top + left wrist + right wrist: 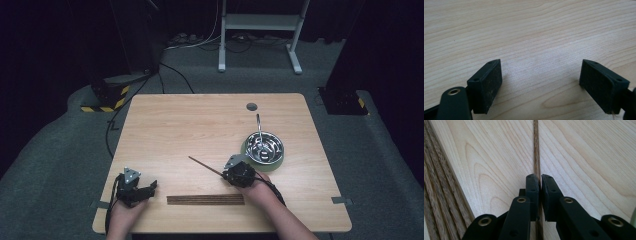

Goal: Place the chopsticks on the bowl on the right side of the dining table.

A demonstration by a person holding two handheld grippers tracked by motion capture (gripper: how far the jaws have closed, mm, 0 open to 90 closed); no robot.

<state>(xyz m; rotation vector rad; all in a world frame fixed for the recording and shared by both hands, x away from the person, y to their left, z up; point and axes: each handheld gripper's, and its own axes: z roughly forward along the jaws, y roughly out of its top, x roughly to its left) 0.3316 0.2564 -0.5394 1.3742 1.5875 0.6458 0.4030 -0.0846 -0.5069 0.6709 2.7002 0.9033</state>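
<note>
A thin dark wooden stick (202,165) juts up-left from my right gripper (231,176), which is shut on it near the table's middle front. In the right gripper view the stick (536,150) runs straight ahead between the closed pads (532,192), over the pale tabletop. A row of several similar sticks (205,199) lies side by side along the front edge, and those sticks (441,195) also show at the left of the right gripper view. My left gripper (150,188) rests open at the front left; its pads (487,85) stand wide apart over bare wood.
A steel bowl (264,146) with a spoon (259,131) in it sits on a green coaster (280,162) right of the right gripper. A round cable hole (251,106) marks the far edge of the wooden table (200,125). Desk legs and cables stand beyond.
</note>
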